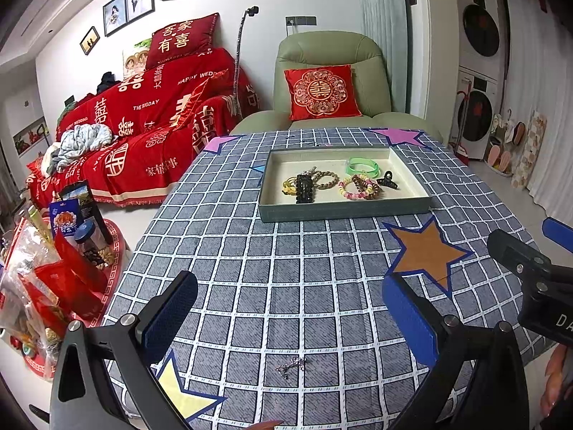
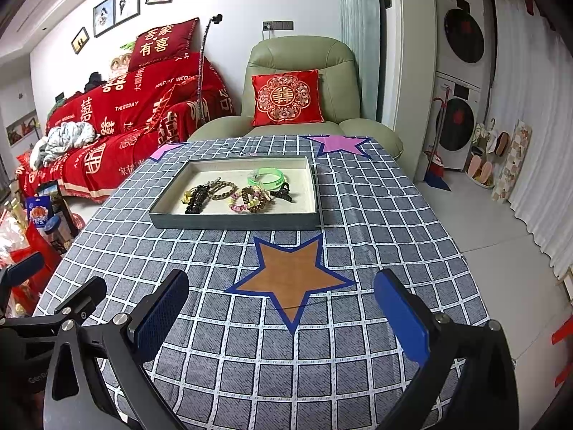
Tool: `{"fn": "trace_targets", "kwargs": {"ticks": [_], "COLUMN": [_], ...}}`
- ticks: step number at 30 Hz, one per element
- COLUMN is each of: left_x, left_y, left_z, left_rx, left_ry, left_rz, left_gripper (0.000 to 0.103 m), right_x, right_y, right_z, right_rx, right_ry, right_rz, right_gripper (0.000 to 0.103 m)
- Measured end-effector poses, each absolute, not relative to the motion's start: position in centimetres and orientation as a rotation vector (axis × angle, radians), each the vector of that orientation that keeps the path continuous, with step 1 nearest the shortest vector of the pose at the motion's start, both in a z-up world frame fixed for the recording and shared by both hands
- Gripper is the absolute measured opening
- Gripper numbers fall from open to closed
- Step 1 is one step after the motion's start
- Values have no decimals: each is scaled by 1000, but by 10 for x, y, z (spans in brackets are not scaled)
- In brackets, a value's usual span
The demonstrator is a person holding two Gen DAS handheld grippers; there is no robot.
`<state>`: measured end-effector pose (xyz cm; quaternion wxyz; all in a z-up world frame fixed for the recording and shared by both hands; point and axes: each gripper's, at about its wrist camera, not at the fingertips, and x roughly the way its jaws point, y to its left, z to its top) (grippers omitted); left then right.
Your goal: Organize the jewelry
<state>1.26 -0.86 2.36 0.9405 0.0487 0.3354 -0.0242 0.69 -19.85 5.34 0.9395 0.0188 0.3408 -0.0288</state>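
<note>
The left claw (image 1: 290, 319) is held wide open and empty above the desk's near edge, over a small silver chain (image 1: 290, 365); the right claw (image 2: 283, 315) is likewise spread, gripping nothing. Bracelets and clips are gathered in the grey tray (image 1: 343, 211) toward the far edge

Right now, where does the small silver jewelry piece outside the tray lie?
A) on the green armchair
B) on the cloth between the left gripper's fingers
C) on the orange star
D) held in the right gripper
B: the silver piece lies on the checked tablecloth below the open left gripper, outside the tray.
</note>
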Motion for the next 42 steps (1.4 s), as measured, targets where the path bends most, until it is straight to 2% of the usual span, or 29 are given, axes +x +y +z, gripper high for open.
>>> {"fn": "trace_targets", "kwargs": {"ticks": [42], "left_x": [12], "left_y": [-8], "left_z": [22], "left_rx": [97], "left_ry": [686], "left_rz": [-42], "left_gripper": [103], "right_x": [6], "right_y": [-198], "right_z": [56], "right_rx": [40], "right_ry": [694], "right_rz": [-57], "right_gripper": [103]}}
